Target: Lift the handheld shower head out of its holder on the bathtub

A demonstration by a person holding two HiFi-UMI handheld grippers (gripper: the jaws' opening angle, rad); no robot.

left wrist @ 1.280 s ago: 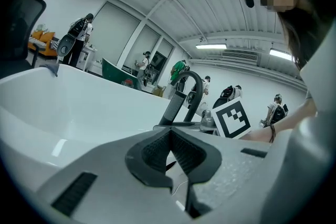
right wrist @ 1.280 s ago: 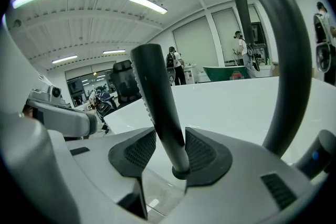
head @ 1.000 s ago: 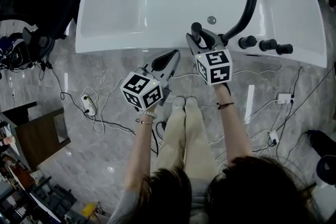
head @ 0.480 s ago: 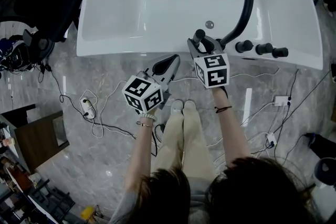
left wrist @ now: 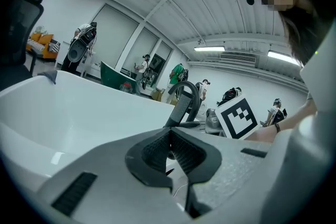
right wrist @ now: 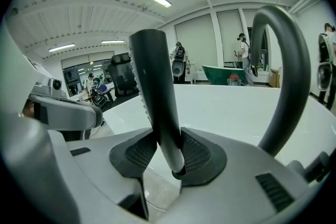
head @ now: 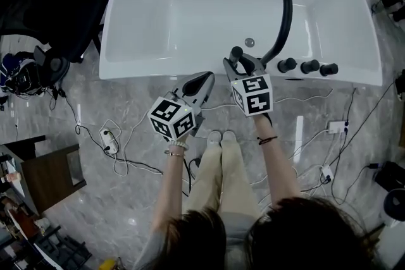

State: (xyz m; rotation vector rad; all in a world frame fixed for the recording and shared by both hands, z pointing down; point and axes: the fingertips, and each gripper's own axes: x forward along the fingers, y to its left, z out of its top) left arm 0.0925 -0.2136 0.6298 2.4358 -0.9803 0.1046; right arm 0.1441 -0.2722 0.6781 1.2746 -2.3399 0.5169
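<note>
**Grey marble floor (head: 126, 199), white bathtub (head: 190, 9), and the shower head (head: 236, 52) is in the right tongs (head: 239, 63)**

Marble runs right up to the tub, with cables (head: 126, 148) looping across it and a black office chair (head: 44, 3) off at the left. Look at the right tongs (right wrist: 170, 152): both ribbed pads are clamped on the dark handle of the shower head (right wrist: 155, 92). The handle stands nearly upright, leaning a touch, and its ringed lower end shows just below the pads. From above, the head sits at the tub's near rim, just left of the base of the curved black spout (head: 283, 22), and three black knobs (head: 309, 66) line the rim further right. Over to the left tongs (head: 204, 78): their pads (left wrist: 184, 149) are together with nothing between them. They hang over the floor just short of the rim, beside the right pair.
</note>
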